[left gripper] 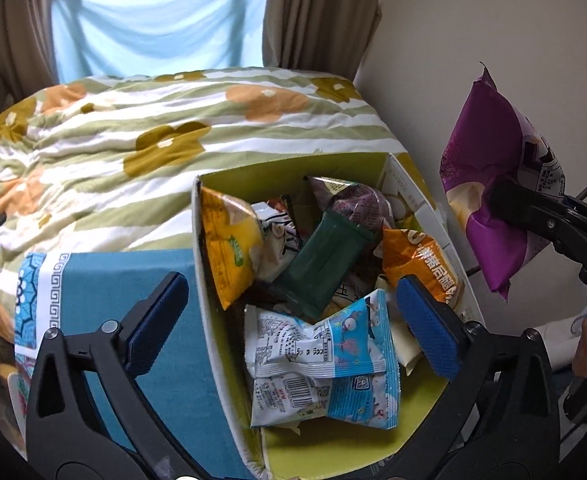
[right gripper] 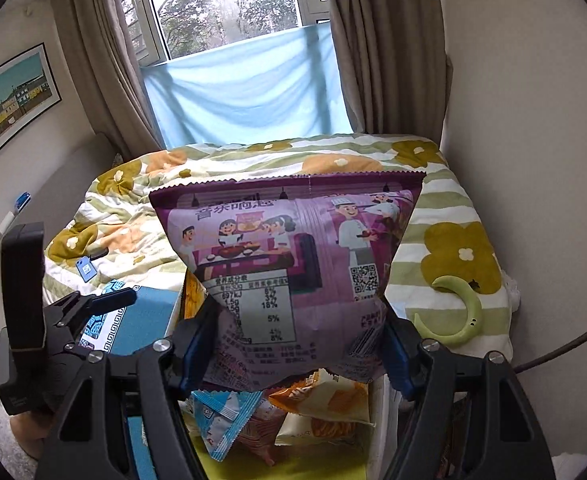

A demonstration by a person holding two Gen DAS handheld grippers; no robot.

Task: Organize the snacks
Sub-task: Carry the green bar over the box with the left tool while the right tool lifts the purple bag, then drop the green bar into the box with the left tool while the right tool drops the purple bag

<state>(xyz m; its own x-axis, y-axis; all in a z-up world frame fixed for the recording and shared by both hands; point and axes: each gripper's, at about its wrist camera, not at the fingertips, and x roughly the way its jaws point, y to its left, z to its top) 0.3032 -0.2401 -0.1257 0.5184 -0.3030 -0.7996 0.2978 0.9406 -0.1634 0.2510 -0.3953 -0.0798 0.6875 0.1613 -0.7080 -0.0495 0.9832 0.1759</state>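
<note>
An open box [left gripper: 197, 240] with a yellow-green inside stands on the bed and holds several snack packets: a yellow one [left gripper: 229, 248], a dark green one [left gripper: 325, 268], an orange one [left gripper: 421, 268] and a blue-and-white one [left gripper: 321, 360]. My left gripper [left gripper: 293, 324] hangs open over the box with nothing between its blue pads. To the right of the box, my right gripper [left gripper: 501, 200] is shut on a purple snack bag [left gripper: 489, 152] held in the air. In the right wrist view the purple bag [right gripper: 293, 272] fills the middle, pinched at its lower corners by the right gripper [right gripper: 293, 352].
A blue patterned lid or box [left gripper: 133, 300] lies against the open box's left side. The floral quilt [left gripper: 133, 128] covers the bed, with a green crescent object [right gripper: 453, 320] and a small blue tag [right gripper: 85, 270] on it. A wall [left gripper: 433, 60] runs close on the right, with curtains and a window behind.
</note>
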